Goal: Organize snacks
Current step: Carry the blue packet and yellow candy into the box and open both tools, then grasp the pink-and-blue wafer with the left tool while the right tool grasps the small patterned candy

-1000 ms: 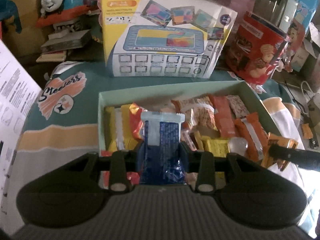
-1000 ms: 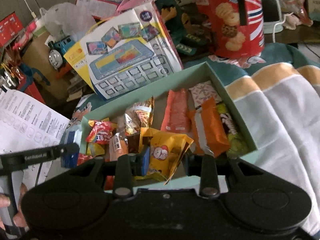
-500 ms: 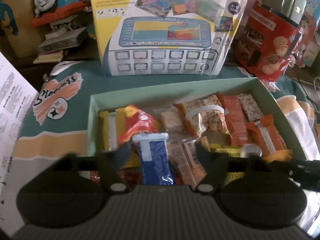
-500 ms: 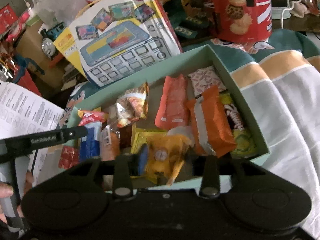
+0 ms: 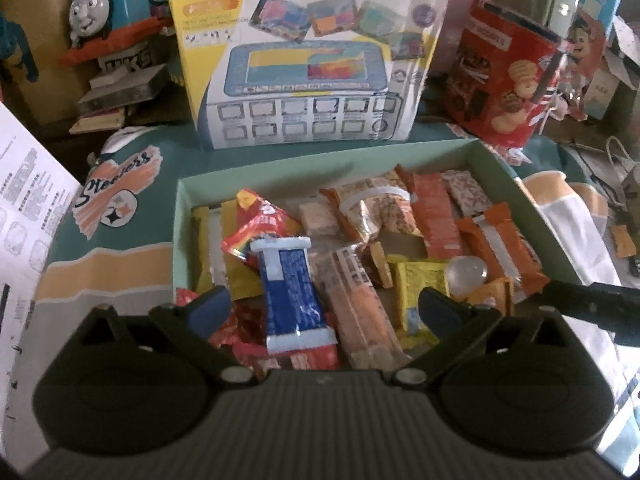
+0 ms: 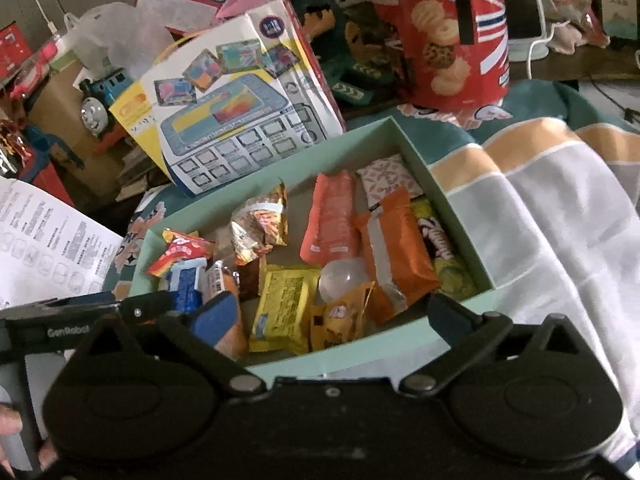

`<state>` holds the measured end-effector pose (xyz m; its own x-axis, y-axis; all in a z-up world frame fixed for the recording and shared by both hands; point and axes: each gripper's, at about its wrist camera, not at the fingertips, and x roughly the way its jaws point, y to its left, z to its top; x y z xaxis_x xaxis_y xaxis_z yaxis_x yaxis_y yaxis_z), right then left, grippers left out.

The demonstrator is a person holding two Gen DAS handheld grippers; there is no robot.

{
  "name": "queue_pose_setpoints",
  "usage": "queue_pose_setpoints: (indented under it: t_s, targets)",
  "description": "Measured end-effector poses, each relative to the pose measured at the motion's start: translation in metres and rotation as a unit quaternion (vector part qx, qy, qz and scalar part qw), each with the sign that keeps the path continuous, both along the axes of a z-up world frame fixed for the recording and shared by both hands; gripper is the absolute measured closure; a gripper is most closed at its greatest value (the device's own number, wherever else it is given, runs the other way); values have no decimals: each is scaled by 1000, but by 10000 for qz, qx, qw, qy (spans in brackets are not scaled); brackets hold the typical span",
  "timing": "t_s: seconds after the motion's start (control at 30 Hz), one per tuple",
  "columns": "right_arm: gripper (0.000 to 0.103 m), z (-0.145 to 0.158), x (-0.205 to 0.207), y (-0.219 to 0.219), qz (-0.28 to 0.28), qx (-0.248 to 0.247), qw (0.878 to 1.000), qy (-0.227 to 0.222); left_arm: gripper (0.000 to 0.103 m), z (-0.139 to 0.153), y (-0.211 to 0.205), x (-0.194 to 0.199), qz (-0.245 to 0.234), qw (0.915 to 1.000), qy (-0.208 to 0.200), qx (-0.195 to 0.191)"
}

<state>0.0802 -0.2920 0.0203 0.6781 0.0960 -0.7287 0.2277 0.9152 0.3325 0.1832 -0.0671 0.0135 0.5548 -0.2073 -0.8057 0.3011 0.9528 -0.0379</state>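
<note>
A mint-green box [image 5: 320, 164] [image 6: 440, 192] on the blanket holds several snack packets. My left gripper [image 5: 324, 310] hovers over its near left part with its jaws opening. A blue packet [image 5: 292, 292] lies loose on the pile between the fingers, and neither pad touches it. My right gripper [image 6: 335, 316] is at the box's near wall, its jaws also opening. An orange-yellow packet [image 6: 340, 320] rests inside the box beside a yellow packet [image 6: 282, 306], free of the pads. The blue packet [image 6: 186, 288] shows at the left in the right wrist view.
A toy tablet carton [image 5: 312, 76] leans behind the box. A red cookie tin [image 5: 508, 80] stands at the back right and a toy train [image 5: 104, 4] at the back left. A printed sheet [image 5: 24, 200] lies at the left. A striped blanket [image 6: 540, 220] spreads to the right.
Both grippers went from shut to wide open. The blue packet left the left jaws and the orange-yellow packet left the right jaws. Both now lie in the box.
</note>
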Motion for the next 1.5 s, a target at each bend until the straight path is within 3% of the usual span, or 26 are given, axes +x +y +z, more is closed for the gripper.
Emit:
queue_pose_setpoints:
  t_s: [0.27,0.47,0.8,1.0,1.13,1.5]
  targets:
    - [0,27,-41,3,-60,-56,9997,-241,0,28,15,-41,-33,9998,-185,-98]
    - [0,27,-75,0,-188,20,9995,-244,0,24,41,-71,118,9999,-36,-121]
    - [0,-5,-115,-11,-505,214,9984,100,0,-21,58,-123,222,9980,566,-192]
    - [0,-32,-130,-4,-502,360,9972,413,0,-51,55,-149,266,9960,851,-15]
    - [0,-49,-136,3,-476,435,9962,581,0,-59,56,-158,319,9960,823,95]
    - [0,-74,-139,13,-470,472,9939,878,0,-77,93,-169,723,9905,1104,-378]
